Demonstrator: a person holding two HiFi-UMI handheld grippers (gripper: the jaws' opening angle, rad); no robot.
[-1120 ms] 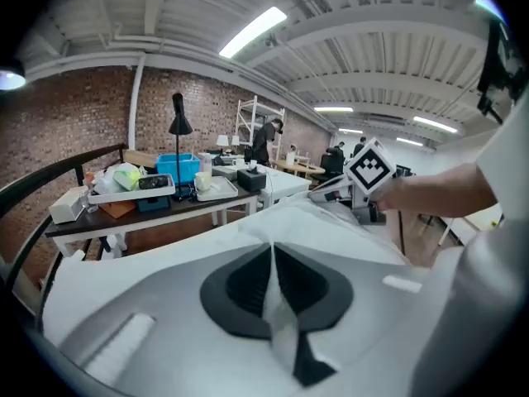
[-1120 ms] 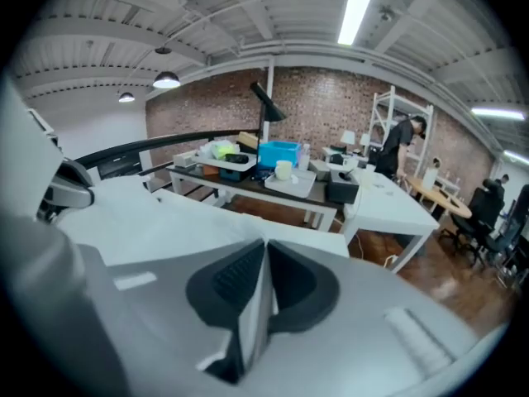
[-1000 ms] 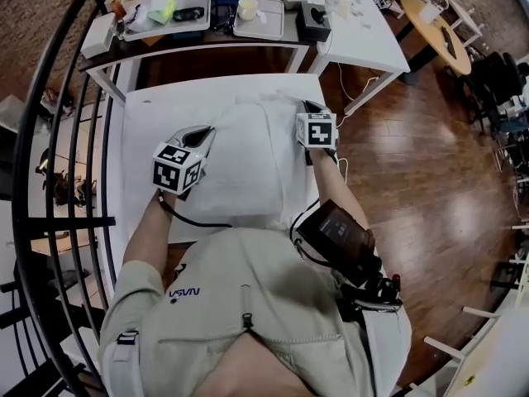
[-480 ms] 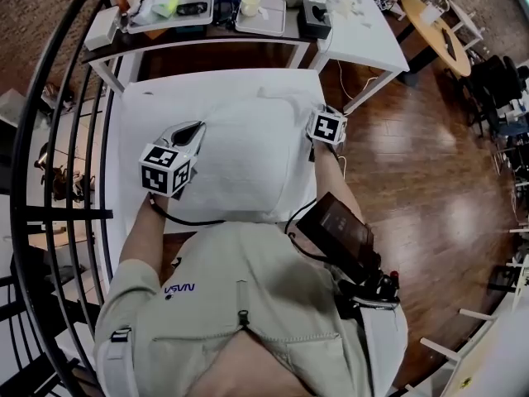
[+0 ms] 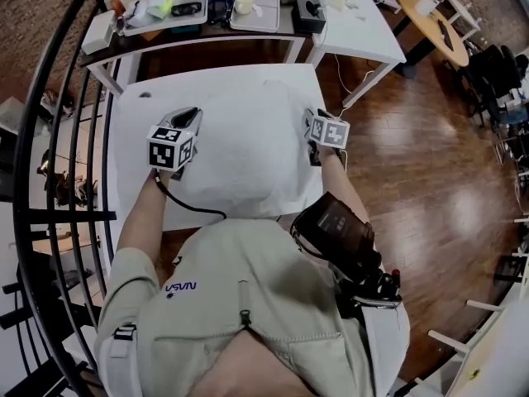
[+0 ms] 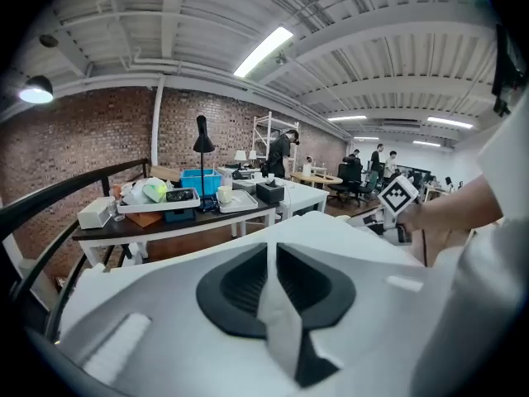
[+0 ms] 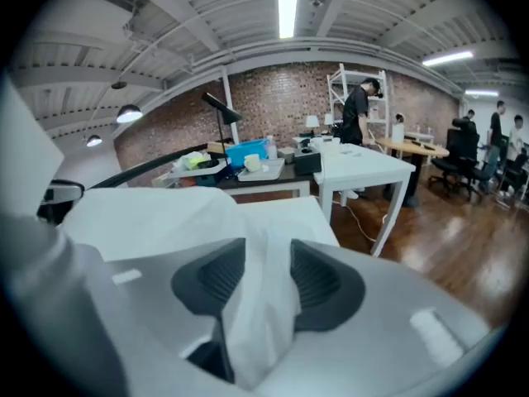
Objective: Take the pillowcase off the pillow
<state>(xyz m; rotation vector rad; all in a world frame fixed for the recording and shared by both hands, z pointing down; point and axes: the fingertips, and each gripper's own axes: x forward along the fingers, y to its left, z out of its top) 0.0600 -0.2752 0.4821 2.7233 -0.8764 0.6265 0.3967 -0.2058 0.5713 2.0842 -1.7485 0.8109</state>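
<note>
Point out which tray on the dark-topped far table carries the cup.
The right tray, beside the black box: a pale cup stands on it. The left tray holds a yellow-green thing and other clutter, no cup.

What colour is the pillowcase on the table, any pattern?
Plain white, no pattern visible. The head view shows the pillowcase best.

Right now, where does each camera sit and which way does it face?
Head view: on the head, facing steeply down at the pillow; shows chest, forearms, left tongs, right tongs.
Left gripper view: on left tongs, facing the desk; jaws, just opening, pinch the pillowcase.
Right gripper view: on right tongs, facing the desk; jaws just opened, pillowcase between.
Shared: desk.
</note>
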